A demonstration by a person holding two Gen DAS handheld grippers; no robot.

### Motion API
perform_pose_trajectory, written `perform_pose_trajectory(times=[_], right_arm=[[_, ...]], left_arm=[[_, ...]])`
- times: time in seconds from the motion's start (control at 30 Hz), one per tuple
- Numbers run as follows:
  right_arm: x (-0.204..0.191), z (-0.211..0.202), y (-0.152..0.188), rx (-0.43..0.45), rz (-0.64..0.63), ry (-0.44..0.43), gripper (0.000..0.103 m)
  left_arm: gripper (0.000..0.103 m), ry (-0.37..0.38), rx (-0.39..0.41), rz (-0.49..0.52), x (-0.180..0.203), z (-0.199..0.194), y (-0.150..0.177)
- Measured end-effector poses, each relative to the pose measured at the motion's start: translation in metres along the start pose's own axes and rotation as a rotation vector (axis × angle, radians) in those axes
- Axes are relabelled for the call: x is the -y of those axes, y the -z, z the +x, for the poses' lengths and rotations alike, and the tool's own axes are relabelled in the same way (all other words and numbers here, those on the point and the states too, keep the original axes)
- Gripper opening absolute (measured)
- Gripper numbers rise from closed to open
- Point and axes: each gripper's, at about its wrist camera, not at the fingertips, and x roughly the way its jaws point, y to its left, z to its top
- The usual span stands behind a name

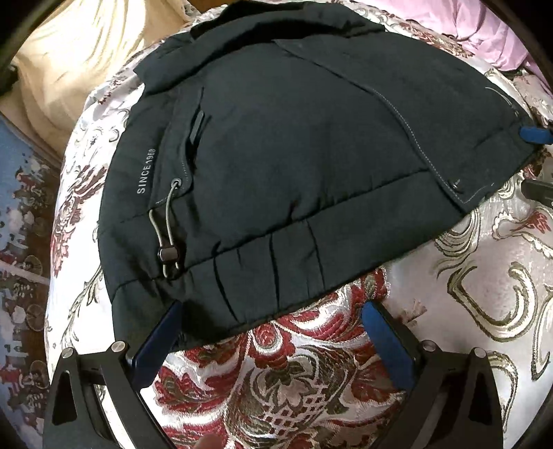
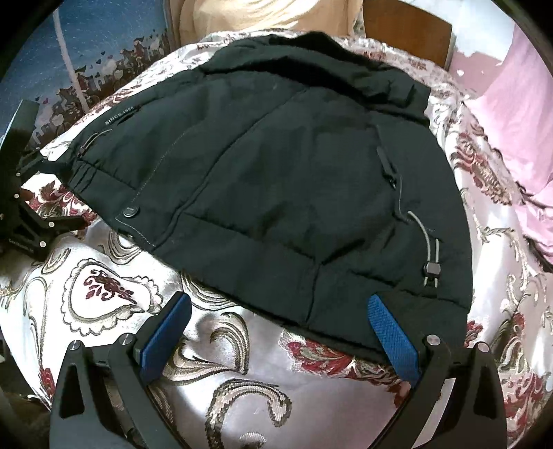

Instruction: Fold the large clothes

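Left wrist view: left gripper [image 1: 273, 331] closest to lens, blue pads spread wide, released, nothing between them; left pad tip touches or overlaps the jacket hem, right pad sits over bare bedspread [image 1: 283, 380]. Dark jacket [image 1: 293, 145] lies flat on the floral silver-and-red bedspread, hem toward the camera, "SINCE 1968" print on its left side, grey drawcord [image 1: 166, 228] with toggle near the hem, snap button [image 1: 452, 186] on the front placket. A blue pad of the right gripper [image 1: 534, 134] shows at the jacket's right edge; state not clear from here. Cream fabric [image 1: 69, 58] top left, pink cloth [image 1: 484, 31] top right. Right wrist view: right gripper [image 2: 276, 321] nearest, pads wide apart, released, empty; right pad overlaps the jacket [image 2: 293, 172] hem corner, left pad over bedspread [image 2: 242, 380]. Drawcord [image 2: 428, 255] on the right side here. Left gripper [image 2: 38, 221] black frame visible at far left, beside the jacket's hem. Pink cloth [image 2: 511, 114] right.
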Motion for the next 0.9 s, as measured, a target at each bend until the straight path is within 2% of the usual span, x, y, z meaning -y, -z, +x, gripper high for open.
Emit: perform_pose_trajectory(times=[0.17, 0.4, 0.5, 0.63, 0.7, 0.8, 0.9], right_arm=[[-0.004, 0.005, -0.001, -0.042, -0.031, 0.003, 0.1], [-0.003, 0.01, -0.012, -0.134, -0.142, 0.061, 0.1], [-0.004, 0.014, -0.017, -0.18, -0.179, 0.056, 0.101], [-0.008, 0.023, -0.03, -0.273, -0.254, 0.04, 0.101], [-0.012, 0.027, -0.036, -0.315, -0.307, 0.06, 0.101], [-0.014, 0.029, -0.04, -0.328, -0.335, 0.103, 0.101], [-0.013, 0.026, -0.038, -0.272, -0.33, 0.159, 0.101]], left_arm=[[0.103, -0.05, 0.031, 0.024, 0.003, -0.001, 0.002], [0.103, -0.152, 0.071, 0.066, 0.007, -0.004, -0.002], [0.103, -0.248, 0.086, 0.069, 0.005, -0.003, -0.005], [0.103, -0.42, 0.095, 0.091, 0.005, 0.005, -0.01], [0.103, -0.502, 0.104, 0.109, 0.009, 0.01, -0.008], [0.103, -0.532, 0.145, 0.108, 0.007, 0.007, -0.008], [0.099, -0.53, 0.189, 0.092, 0.004, -0.001, -0.006]])
